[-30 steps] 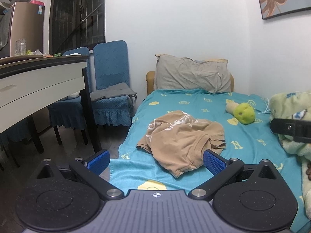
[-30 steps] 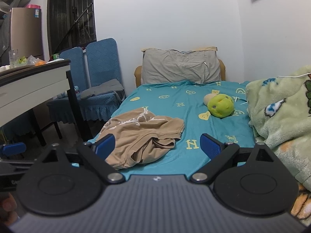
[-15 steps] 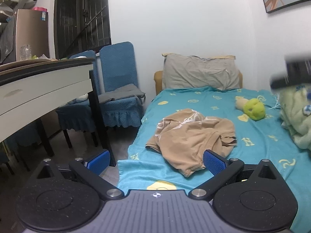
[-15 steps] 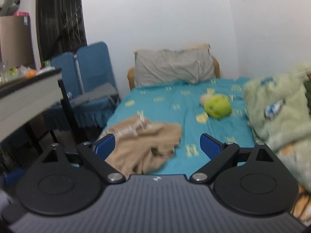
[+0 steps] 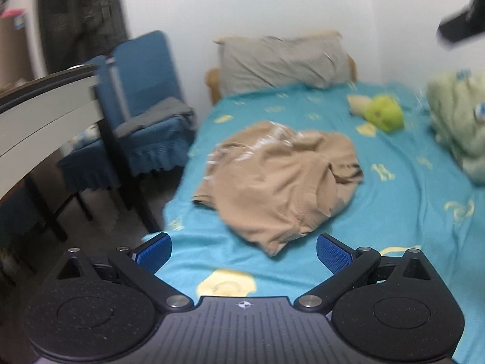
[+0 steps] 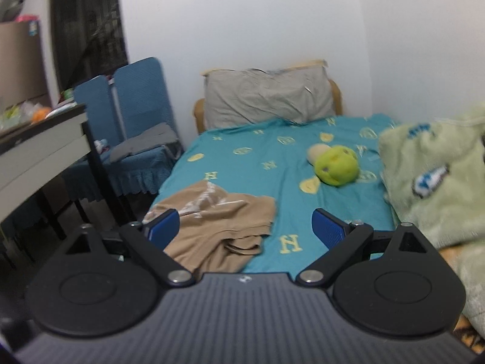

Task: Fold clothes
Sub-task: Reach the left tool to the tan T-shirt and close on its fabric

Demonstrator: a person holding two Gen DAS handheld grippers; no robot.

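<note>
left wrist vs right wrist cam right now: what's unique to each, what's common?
Left wrist only: a blurred dark object at upper right, unidentifiable, and a yellow print on the sheet just ahead of the left tongs.

Right wrist only: an orange item on the white-edged table.

Both: crumpled tan shirt lying free on the teal bedsheet, green round plush toy, grey pillow, blue chairs. Right tongs open too.

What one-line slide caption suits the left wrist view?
Open left gripper approaches a crumpled tan shirt lying unfolded on the teal bed.
</note>
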